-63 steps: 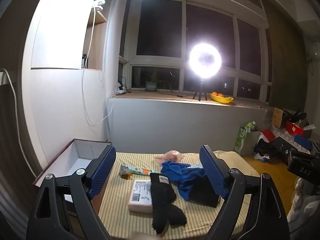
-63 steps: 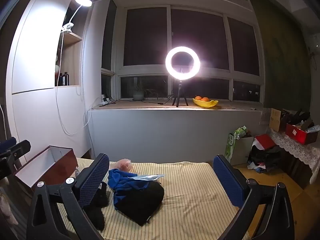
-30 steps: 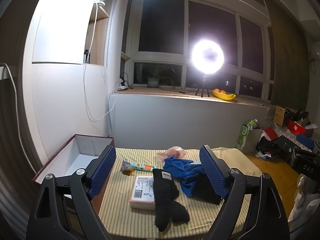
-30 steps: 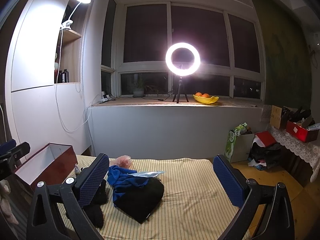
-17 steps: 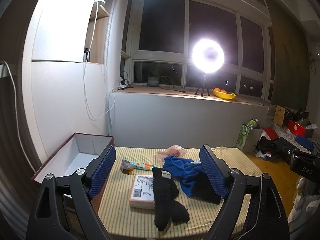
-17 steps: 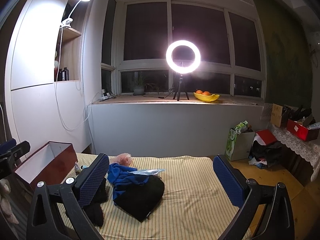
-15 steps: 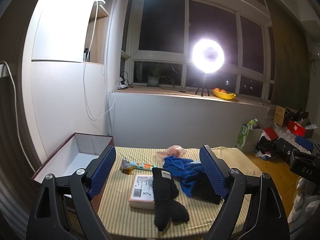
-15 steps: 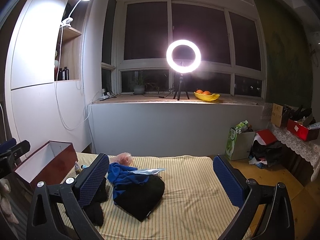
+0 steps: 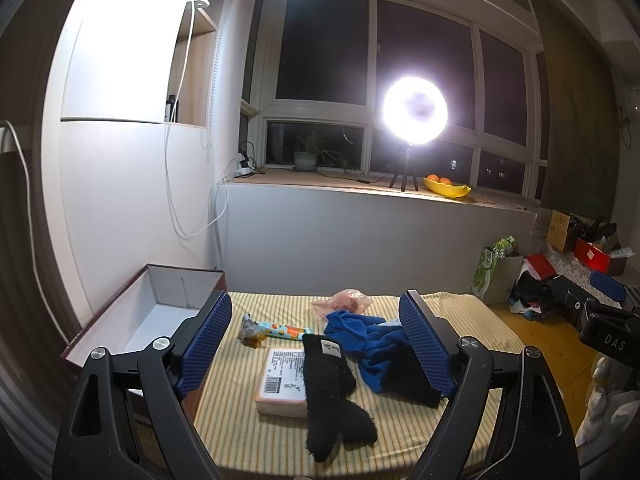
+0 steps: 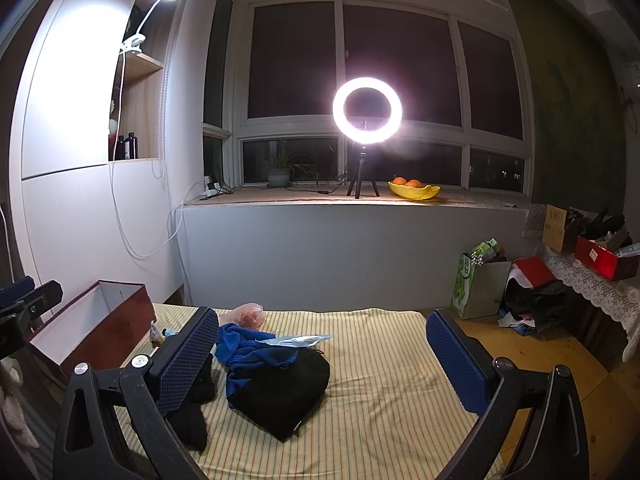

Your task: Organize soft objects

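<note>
Nothing sorted yet: both the left gripper (image 9: 316, 334) and right gripper (image 10: 322, 354) hang spread and empty, socks (image 9: 330, 388) and cloth (image 9: 366, 334) mid-frame, box (image 9: 160, 304) at left bare.

A yellow-and-white striped tablecloth (image 9: 460, 308) lies under black socks (image 9: 332, 392) and a blue cloth (image 9: 360, 328). Beside the tablecloth, a box (image 9: 100, 332) is dark red outside, white inside.

The striped table (image 10: 384, 364) lies bare from 12 to 5 o'clock of the black cloth (image 10: 280, 392) in the right wrist view, giving open passage there. At 9 to 11 o'clock the blue cloth (image 10: 248, 348), black sock (image 9: 328, 384), flat packet (image 9: 280, 380) and snack wrapper (image 9: 276, 330) crowd the way toward the open box (image 9: 160, 312).
</note>
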`<control>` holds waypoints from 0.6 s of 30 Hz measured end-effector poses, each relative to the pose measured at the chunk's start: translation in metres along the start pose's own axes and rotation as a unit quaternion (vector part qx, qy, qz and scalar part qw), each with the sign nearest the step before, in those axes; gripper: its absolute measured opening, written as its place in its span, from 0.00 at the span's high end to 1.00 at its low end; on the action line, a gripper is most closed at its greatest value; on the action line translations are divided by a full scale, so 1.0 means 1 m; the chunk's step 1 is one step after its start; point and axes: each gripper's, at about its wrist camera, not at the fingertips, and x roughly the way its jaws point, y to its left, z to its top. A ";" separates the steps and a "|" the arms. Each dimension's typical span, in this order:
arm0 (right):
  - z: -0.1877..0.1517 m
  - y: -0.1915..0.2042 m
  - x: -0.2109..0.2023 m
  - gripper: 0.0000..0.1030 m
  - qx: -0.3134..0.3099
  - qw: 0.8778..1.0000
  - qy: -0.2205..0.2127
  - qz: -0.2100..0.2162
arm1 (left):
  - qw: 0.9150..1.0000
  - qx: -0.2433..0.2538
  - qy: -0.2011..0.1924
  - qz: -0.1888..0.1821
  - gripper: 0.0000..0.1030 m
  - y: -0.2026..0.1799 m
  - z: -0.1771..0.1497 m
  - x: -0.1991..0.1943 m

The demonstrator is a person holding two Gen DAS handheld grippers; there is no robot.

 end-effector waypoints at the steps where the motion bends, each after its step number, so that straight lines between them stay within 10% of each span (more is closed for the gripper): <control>1: 0.000 0.000 0.000 0.00 0.000 1.000 0.000 0.000 | 1.000 0.000 0.000 0.000 0.17 0.000 0.000 0.000; 18: -0.004 0.000 0.004 0.00 0.001 1.000 0.007 0.004 | 1.000 -0.002 0.005 -0.002 0.17 -0.003 -0.001 0.001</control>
